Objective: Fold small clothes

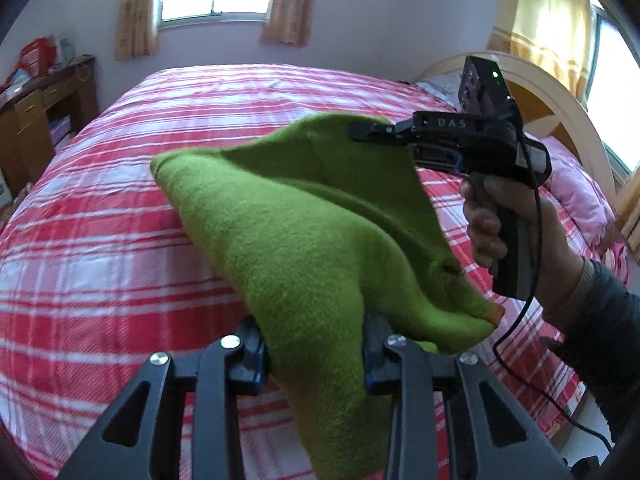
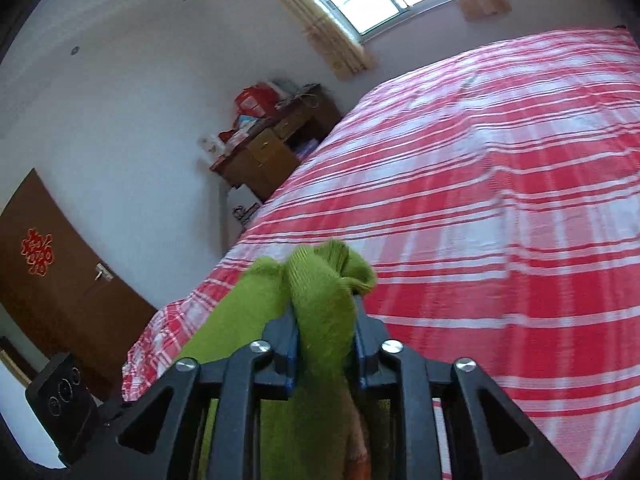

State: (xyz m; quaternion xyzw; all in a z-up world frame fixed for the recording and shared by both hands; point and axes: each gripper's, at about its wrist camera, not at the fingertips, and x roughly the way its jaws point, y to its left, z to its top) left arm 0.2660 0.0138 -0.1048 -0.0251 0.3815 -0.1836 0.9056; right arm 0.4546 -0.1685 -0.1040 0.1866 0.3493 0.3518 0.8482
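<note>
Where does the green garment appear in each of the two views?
Left wrist view: the green garment fills the centre, hanging between both tongs above the bed.
Right wrist view: the green garment sits bottom centre, bunched in the right tongs.
Shared landmark: the wooden desk beside the bed.

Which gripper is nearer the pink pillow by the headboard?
Right. The right gripper, shut on the green garment, is held up on the pink pillow's side; the left gripper clamps the garment farther away.
</note>
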